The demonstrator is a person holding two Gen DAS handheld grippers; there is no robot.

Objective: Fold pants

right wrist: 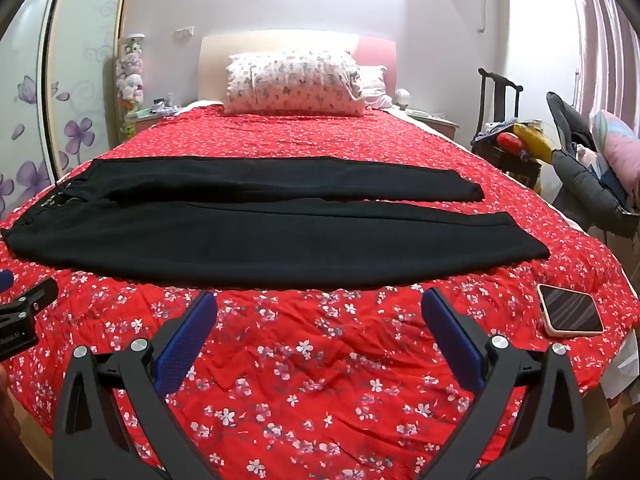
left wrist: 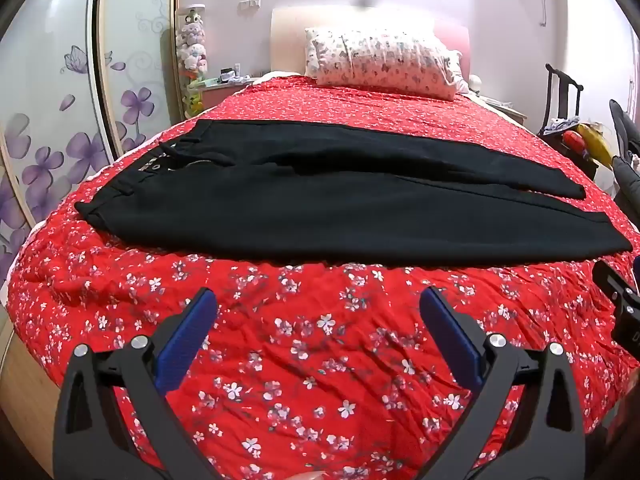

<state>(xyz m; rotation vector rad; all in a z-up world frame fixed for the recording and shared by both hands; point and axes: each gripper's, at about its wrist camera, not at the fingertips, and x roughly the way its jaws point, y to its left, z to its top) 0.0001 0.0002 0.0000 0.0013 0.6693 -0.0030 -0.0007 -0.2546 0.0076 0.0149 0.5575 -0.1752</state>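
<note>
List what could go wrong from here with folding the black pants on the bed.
1. The pants lie flat on a wrinkled red bedspread; the fingers may pinch the bedspread along with the cloth.
2. A phone lies near the leg ends on the right; a sweep by the right gripper could knock it off the bed.
3. The legs lie slightly apart, so the fold may come out uneven.

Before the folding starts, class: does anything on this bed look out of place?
Yes: a phone lies screen-up on the red bedspread near the bed's right edge, just beyond the cuffs of the black pants. The pants themselves lie flat, legs side by side.
</note>
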